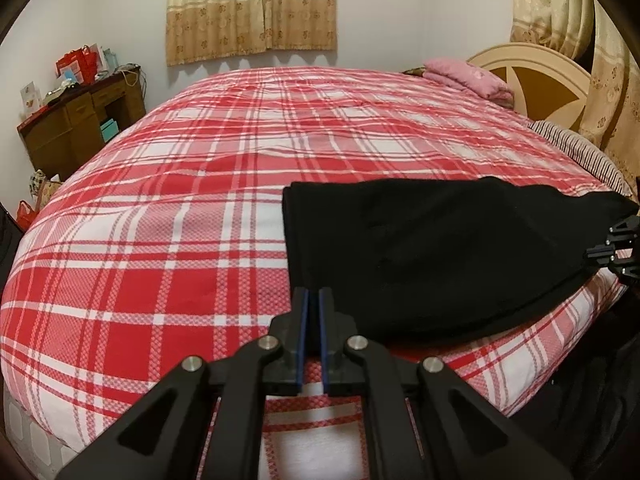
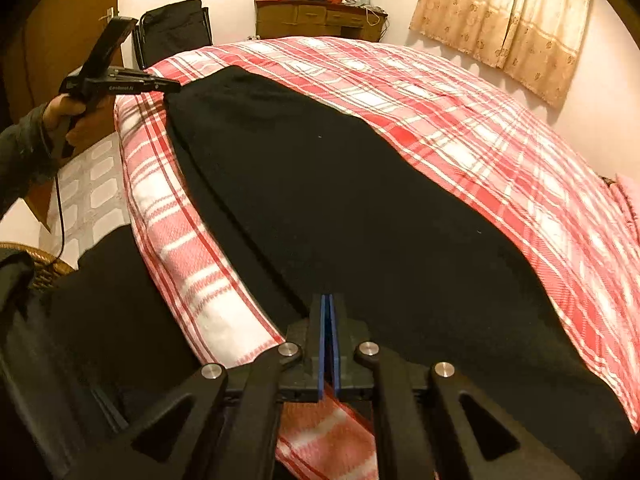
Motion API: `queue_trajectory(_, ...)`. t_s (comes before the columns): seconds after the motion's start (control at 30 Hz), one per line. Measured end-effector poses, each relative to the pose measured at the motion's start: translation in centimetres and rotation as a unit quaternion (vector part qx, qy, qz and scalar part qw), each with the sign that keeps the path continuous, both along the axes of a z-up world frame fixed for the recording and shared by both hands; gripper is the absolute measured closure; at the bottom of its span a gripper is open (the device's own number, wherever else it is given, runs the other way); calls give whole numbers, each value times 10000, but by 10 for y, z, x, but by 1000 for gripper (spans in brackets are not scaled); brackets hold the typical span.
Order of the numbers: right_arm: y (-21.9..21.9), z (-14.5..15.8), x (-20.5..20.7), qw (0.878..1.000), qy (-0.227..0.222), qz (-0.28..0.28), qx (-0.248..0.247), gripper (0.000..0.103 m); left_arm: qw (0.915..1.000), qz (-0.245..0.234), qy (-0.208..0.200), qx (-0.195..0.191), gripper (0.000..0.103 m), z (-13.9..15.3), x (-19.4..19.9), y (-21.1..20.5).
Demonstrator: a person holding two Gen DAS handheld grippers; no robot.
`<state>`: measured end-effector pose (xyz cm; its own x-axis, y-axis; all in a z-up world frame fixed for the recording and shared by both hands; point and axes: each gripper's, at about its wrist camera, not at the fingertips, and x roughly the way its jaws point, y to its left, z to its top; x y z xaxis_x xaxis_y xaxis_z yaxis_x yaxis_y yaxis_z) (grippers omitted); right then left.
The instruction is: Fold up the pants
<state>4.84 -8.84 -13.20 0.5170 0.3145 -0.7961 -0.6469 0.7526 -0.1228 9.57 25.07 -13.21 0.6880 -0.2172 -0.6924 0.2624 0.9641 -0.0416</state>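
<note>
Black pants point(image 1: 420, 248) lie folded lengthwise along the near edge of the bed, and fill the middle of the right wrist view point(image 2: 340, 208). My left gripper point(image 1: 313, 296) is shut on the near left corner of the pants, with a narrow gap between its blue pads. It also shows in the right wrist view point(image 2: 172, 87), held in a hand at the far end of the pants. My right gripper point(image 2: 329, 304) is shut on the pants' near edge, and shows at the right edge of the left wrist view point(image 1: 616, 248).
The red and white plaid bedspread point(image 1: 180, 208) covers the whole bed. A pink folded cloth point(image 1: 468, 76) lies by the headboard point(image 1: 536, 80). A wooden desk point(image 1: 76, 128) with clutter stands beyond the bed's far side. A black chair point(image 2: 172, 28) stands past the bed's foot.
</note>
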Motion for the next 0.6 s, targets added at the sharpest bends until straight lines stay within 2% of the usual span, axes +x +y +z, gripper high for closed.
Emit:
queue_trajectory(0.1,9,0,1,9999,-97,92,-7,97,10000,5,6,4,98,0,0,0)
queue_trajectory(0.17,16,-2,2,9998,-85,166,-52,61,10000,9,-9,16,98,1,-1,0)
queue_trajectory(0.2,17,-2,1,9998,-58,200,-23,35,10000,11,-11,8,98,1,-1,0)
queue_trajectory(0.27,18,2,-2,9996,-209,165,101,34,10000,14,-18,-21,98,1,-1,1)
queue_trajectory(0.37,22,2,1,9997,-199,130,4,35,10000,17,-29,-51,98,0,-1,1)
queue_trajectory(0.5,29,-3,5,9996,-144,169,-173,45,10000,16,-50,-82,98,0,-1,1)
queue_trajectory(0.6,37,-10,5,9984,-275,233,-445,50,9999,20,-55,-115,98,-1,-1,1)
